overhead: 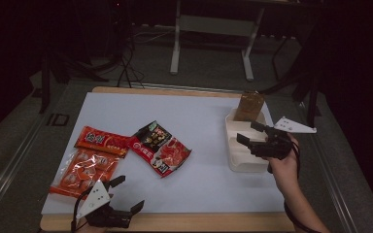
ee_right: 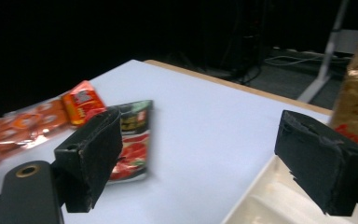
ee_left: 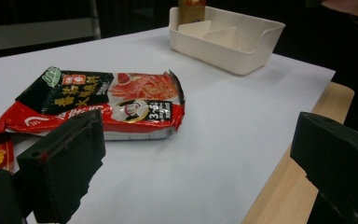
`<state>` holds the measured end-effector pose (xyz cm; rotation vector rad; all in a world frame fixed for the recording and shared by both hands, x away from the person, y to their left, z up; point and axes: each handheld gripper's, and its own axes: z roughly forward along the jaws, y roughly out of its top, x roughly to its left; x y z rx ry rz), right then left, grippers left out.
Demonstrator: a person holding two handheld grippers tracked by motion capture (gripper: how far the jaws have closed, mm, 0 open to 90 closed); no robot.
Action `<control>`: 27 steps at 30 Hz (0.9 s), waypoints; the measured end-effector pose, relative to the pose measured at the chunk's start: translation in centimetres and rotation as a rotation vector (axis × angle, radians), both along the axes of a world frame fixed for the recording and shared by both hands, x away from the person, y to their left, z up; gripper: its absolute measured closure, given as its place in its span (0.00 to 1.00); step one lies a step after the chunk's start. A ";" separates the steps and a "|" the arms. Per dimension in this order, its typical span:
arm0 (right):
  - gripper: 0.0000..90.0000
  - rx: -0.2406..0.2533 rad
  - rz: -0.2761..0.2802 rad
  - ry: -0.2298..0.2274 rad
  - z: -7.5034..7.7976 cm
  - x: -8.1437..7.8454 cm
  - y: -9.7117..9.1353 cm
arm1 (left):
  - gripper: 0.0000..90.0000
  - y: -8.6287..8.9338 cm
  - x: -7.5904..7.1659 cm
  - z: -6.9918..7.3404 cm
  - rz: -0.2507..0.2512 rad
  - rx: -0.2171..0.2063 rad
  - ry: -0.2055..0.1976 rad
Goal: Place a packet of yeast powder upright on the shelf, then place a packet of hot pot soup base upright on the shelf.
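The right tool (overhead: pixel 254 134) hovers with its jaws spread wide and nothing between them, directly above the white divided tray (overhead: pixel 245 162) at the right side of the white worktop (overhead: pixel 209 111), and a brown snack packet (overhead: pixel 249 106) stands upright in the tray's far compartment, just beyond the tool. The left tool (overhead: pixel 127 193) sits at the near-left edge of the worktop, jaws also spread and empty. A red-and-black sachet (overhead: pixel 160 148) lies flat just ahead of it, and two orange packets (overhead: pixel 90 162) lie to its left.
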<state>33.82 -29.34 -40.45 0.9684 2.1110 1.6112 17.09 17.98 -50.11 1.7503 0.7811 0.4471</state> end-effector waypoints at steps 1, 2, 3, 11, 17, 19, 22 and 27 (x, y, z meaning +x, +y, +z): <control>0.16 0.013 0.010 0.001 0.0 -0.3 0.0 | 0.04 0.0 0.1 0.1 -0.007 -0.005 0.015; 0.16 0.019 0.018 -0.001 -0.1 -0.7 0.1 | 0.04 -0.1 0.2 0.1 -0.017 -0.013 0.031; 0.16 0.015 0.028 0.001 -0.2 -1.0 0.2 | 0.04 -0.2 0.3 0.2 -0.022 -0.014 0.042; 0.16 0.002 0.074 -0.007 -0.8 -3.0 0.6 | 0.04 -1.6 1.0 0.6 -0.047 0.037 0.081; 0.16 0.001 0.074 -0.053 -1.0 -5.0 0.5 | 0.04 -2.1 2.0 1.2 -0.067 0.034 0.116; 0.16 -0.004 0.062 -0.072 -1.1 -5.6 0.3 | 0.04 -2.2 2.2 1.3 -0.083 0.039 0.112; 0.15 -0.026 0.010 -0.124 -1.1 -6.4 -0.1 | 0.04 -2.6 2.8 1.8 -0.088 0.053 0.122; 0.15 0.006 -0.013 -0.117 -1.2 -6.6 -0.7 | 0.14 -3.1 4.0 2.5 -0.086 0.046 0.123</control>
